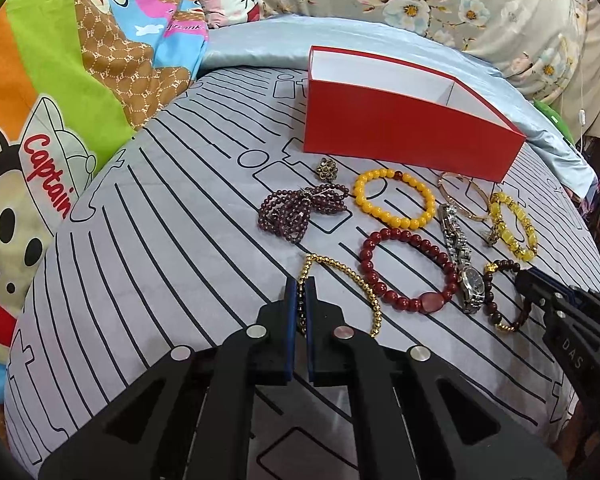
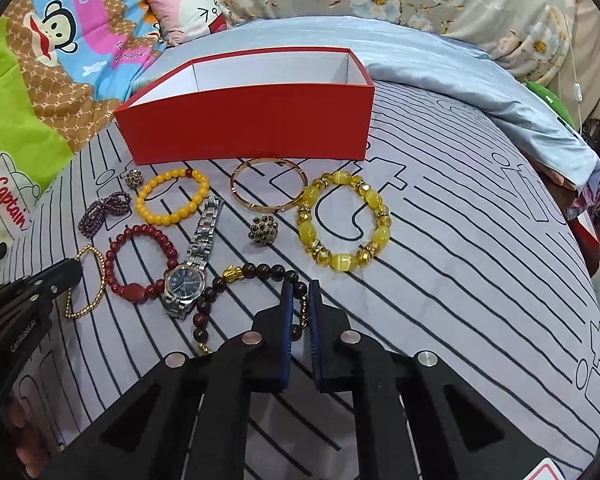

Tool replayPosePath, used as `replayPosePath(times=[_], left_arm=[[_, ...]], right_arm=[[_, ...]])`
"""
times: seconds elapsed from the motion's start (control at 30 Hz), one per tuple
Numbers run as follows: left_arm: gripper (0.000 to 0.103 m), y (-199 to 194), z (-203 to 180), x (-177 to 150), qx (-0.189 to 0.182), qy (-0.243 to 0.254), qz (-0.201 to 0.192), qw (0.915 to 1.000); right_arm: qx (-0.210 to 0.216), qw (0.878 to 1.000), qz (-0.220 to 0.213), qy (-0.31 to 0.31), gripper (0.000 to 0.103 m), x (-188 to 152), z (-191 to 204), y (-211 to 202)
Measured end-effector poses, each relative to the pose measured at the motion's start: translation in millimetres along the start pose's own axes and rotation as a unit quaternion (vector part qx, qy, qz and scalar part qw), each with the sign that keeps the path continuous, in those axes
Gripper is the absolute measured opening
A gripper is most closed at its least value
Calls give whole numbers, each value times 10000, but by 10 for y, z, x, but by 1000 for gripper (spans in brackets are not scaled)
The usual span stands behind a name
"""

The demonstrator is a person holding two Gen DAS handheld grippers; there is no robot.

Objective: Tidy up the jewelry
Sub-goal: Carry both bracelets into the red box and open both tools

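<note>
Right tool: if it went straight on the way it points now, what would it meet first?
The right tool is already closed around the dark brown bead bracelet. Beyond it, probably bare sheet, then the red box; depth is unclear.

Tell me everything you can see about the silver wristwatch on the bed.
The wristwatch has a round dark blue dial in a polished silver-coloured case and a linked band that looks like metal. It is unclasped and lies flat, face up, stretched out on the grey striped bedsheet, the band running diagonally away toward the yellow bead bracelet. It sits between the dark red bead bracelet and the brown bead bracelet, close to or touching both. Neither gripper touches it.
</note>
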State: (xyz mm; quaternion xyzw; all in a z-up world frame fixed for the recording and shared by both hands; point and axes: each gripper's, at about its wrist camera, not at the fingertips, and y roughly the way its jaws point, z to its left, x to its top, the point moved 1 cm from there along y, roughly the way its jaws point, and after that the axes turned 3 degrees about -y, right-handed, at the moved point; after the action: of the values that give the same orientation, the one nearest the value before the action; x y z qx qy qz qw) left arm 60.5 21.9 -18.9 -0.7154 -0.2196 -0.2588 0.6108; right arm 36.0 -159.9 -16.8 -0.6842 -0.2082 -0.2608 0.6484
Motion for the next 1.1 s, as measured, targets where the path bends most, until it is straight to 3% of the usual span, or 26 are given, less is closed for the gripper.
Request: replayPosePath(times=[0.63, 1.1], left_arm=[[4, -390, -174, -137, -216, 1, -72, 9997], [4, -653, -304, 300, -472, 66, -180, 9987]], right_arm=[[270, 9986, -117, 441, 4, -263, -393, -602], [479, 9966, -466, 477, 4, 149, -493, -876]])
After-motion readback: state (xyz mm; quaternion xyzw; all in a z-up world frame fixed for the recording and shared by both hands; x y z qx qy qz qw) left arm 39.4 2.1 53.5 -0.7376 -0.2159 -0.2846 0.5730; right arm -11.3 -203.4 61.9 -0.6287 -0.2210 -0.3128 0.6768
